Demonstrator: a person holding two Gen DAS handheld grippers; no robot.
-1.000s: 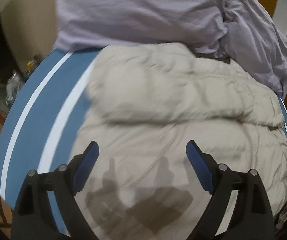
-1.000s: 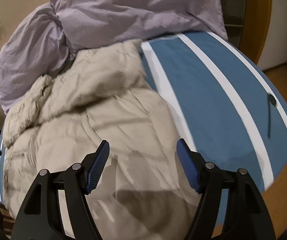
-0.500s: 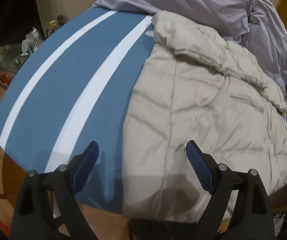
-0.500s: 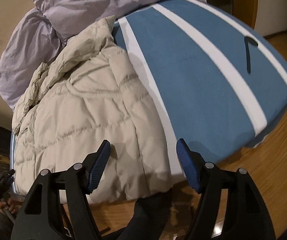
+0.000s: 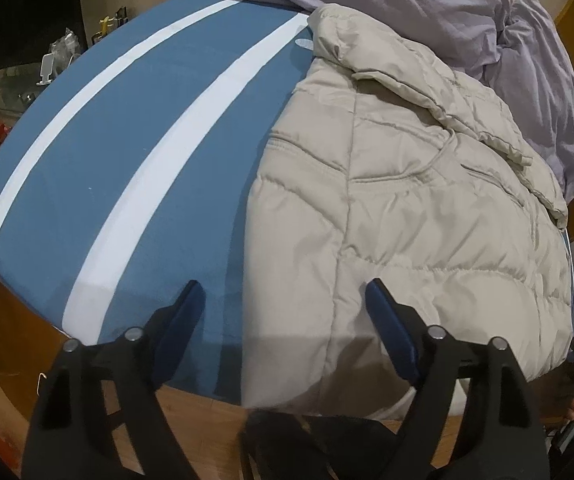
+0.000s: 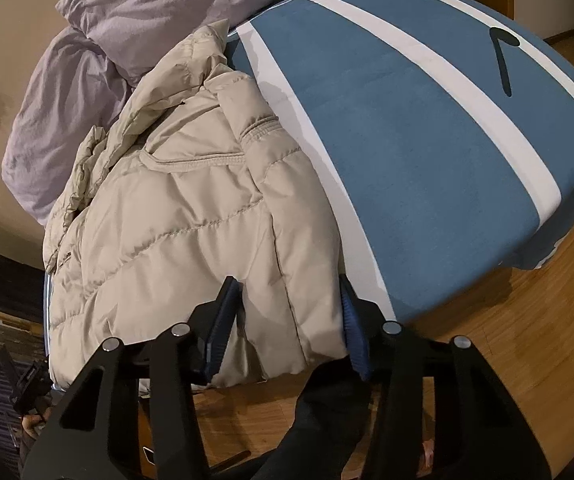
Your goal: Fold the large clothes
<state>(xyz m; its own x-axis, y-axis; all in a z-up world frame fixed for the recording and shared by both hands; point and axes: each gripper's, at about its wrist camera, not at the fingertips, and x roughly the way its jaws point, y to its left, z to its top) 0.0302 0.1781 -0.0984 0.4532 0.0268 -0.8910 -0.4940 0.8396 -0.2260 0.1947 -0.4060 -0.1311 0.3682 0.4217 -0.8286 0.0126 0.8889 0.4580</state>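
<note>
On the bed's (image 5: 135, 168) near edge, the puffy coat (image 5: 407, 216) looks half folded; both grippers' (image 5: 283, 308) (image 6: 291, 304) jaws gape, holding nothing.

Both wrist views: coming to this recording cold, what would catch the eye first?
A puffy beige quilted jacket fills one side of the bed, its hem hanging over the near edge. Beside it runs the blue bedcover with white stripes; crumpled lilac bedding is heaped at the far end. Both the left gripper and the right gripper are open near the hem.
</note>
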